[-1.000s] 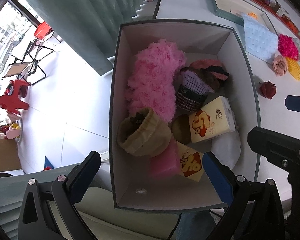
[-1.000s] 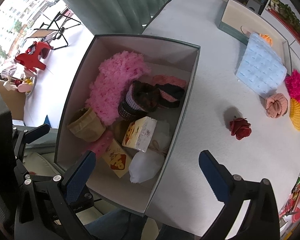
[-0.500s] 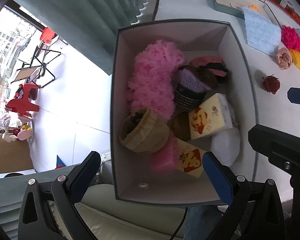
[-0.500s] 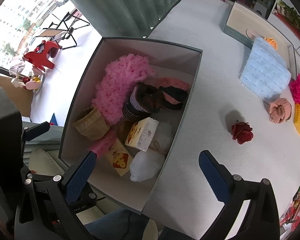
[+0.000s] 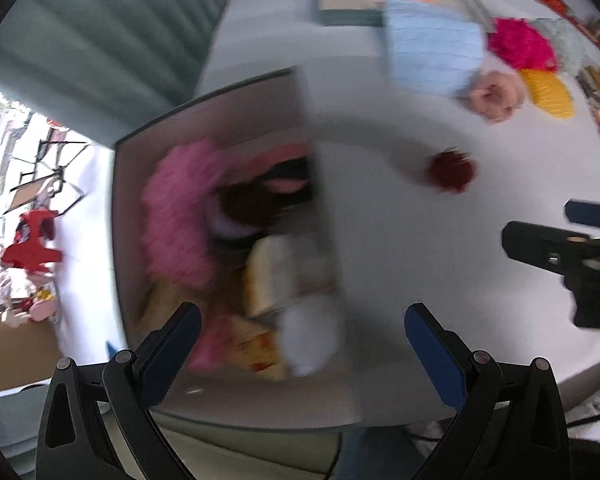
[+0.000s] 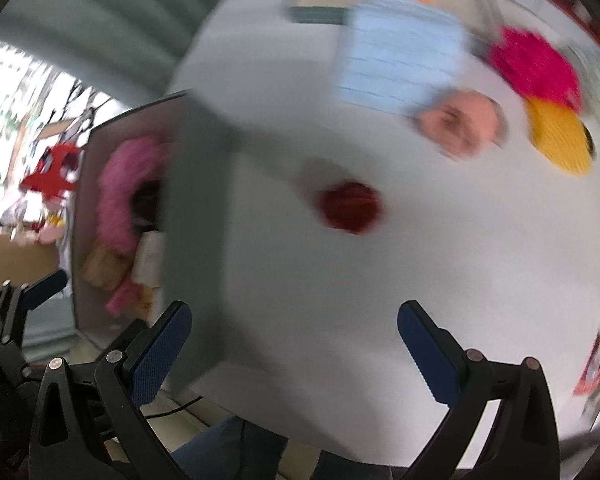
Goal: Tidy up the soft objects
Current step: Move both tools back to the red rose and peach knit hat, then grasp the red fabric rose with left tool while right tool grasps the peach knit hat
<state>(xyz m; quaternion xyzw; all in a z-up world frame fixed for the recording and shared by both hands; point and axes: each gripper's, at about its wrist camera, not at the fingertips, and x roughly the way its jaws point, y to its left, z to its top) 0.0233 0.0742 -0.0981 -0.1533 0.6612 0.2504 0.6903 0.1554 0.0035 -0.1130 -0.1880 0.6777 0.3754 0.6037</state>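
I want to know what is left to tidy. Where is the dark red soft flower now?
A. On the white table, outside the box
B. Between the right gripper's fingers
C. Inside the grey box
A: the dark red flower lies on the white table, apart from the grey box.

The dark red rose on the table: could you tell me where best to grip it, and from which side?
Probably from above: the dark red rose lies alone on bare table, a small rounded clump, so the open right gripper could straddle its middle. Blur hides any stem.
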